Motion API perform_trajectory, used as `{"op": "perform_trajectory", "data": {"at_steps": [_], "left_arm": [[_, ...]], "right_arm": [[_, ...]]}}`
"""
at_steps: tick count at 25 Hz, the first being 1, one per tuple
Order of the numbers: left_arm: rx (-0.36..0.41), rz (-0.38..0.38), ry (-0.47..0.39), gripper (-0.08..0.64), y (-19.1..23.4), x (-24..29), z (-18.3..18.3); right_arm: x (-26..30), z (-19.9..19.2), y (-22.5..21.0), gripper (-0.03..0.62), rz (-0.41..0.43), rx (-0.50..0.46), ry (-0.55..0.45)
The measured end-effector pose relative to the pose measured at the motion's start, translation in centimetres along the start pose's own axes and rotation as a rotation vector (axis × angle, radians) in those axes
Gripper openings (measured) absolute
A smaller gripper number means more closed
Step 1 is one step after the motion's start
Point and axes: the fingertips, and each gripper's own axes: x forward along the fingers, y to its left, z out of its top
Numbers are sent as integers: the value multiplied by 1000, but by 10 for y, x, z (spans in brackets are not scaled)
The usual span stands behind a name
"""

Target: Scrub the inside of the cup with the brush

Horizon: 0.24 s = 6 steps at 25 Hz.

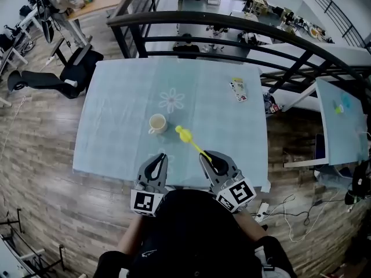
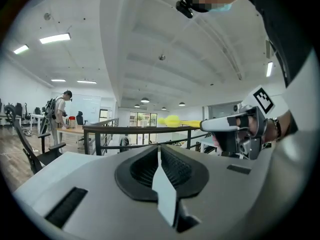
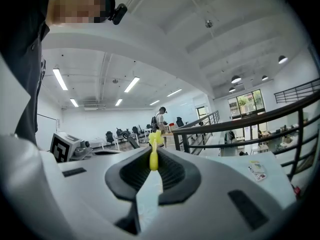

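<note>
A cream cup [image 1: 157, 123] stands upright on the pale blue table [image 1: 116, 126], just left of centre. My right gripper [image 1: 212, 161] is shut on the handle of a yellow brush [image 1: 189, 139], whose head points up and left, ending just right of the cup and apart from it. From the right gripper view the brush [image 3: 154, 151] sticks straight out between the closed jaws. My left gripper [image 1: 155, 168] hangs shut and empty over the table's near edge, below the cup. In the left gripper view the brush [image 2: 173, 120] and the right gripper [image 2: 235, 129] show to the right.
A small printed card [image 1: 238, 90] lies near the table's far right corner. A black railing [image 1: 232, 25] runs behind the table. An office chair [image 1: 69, 74] stands at the left, and a second table [image 1: 342, 120] at the right. Cables [image 1: 290, 213] lie on the wooden floor.
</note>
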Motion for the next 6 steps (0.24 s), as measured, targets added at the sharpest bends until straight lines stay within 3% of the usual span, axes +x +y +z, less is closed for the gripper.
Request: {"op": "perform_trajectory", "data": {"at_steps": [6], "left_arm": [[-32,27,12,29,9,-15,-6]], "right_arm": [[6,-2,11,37,28,-2,13]]}}
